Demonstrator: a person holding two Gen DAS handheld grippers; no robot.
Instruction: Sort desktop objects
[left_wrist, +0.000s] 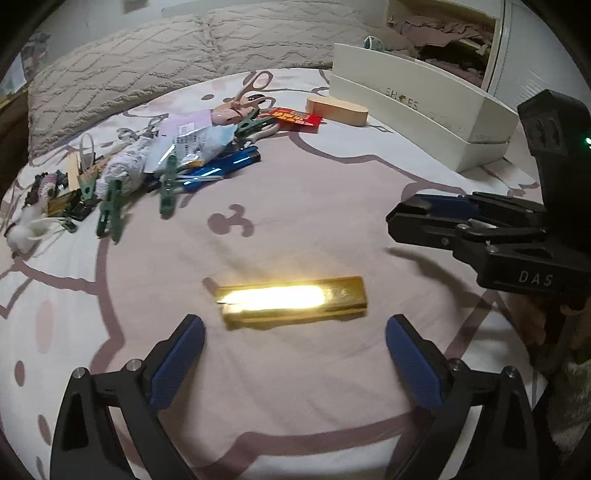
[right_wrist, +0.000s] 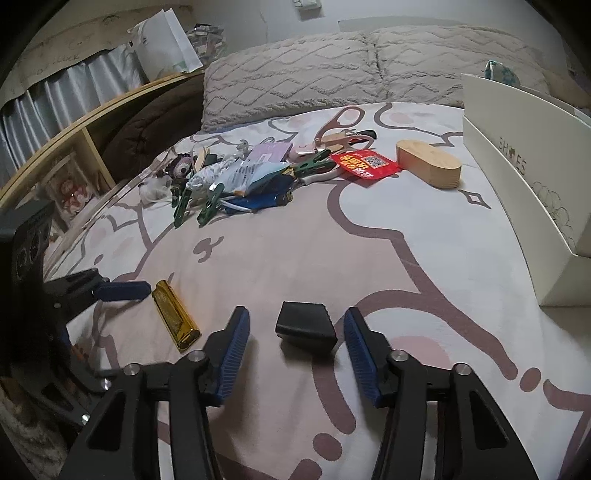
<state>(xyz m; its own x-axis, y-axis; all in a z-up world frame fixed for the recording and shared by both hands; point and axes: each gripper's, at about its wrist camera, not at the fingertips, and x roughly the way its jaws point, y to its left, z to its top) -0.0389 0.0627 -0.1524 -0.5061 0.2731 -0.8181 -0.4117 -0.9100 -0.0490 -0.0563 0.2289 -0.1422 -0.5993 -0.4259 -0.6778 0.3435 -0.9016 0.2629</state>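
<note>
While both grippers stood open, the left gripper (left_wrist: 294, 360) faced a gold bar (left_wrist: 291, 301), the right gripper (right_wrist: 296, 345) a black block (right_wrist: 306, 325), perhaps a cap; closing came next.

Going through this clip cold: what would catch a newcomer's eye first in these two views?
First the shiny gold bar, glaring under light on the patterned bedsheet just ahead of the open left gripper. Next the small black block lying between the fingers of the open right gripper. Behind them, a jumbled pile of green clips, packets and scissors sits mid-bed, with a white box at right.
</note>
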